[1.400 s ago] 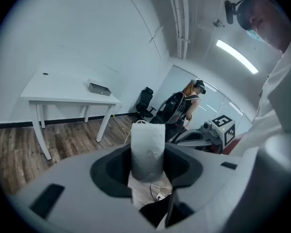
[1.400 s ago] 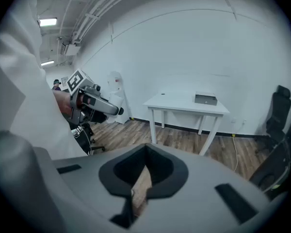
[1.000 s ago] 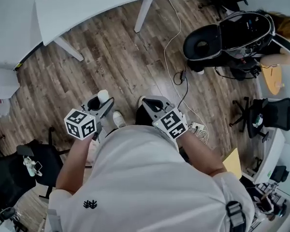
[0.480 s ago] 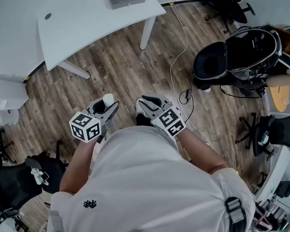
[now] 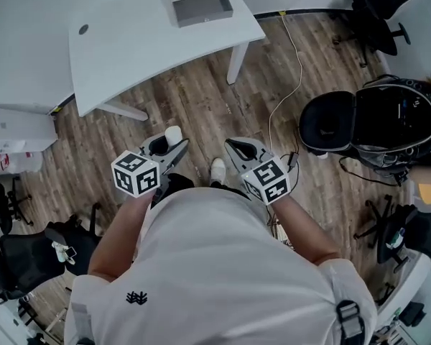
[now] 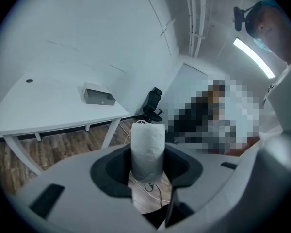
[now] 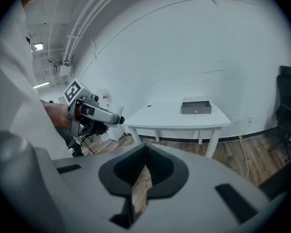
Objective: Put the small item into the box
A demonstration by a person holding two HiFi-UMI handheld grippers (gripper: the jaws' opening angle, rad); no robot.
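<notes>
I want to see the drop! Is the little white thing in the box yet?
Not yet. Done: the white item is gripped in the left tool; right tool shut, empty. In hand: carrying it. Left: dropping it into the grey box on the white table.

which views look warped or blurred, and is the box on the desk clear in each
Head view: mild wide-angle bend, desk edge curves, box sharp. Left gripper view: strong fisheye with dark corners, a mosaic patch at right, glaring ceiling strip light; box small but clear. Right gripper view: same fisheye, box clear, near jaws soft.
</notes>
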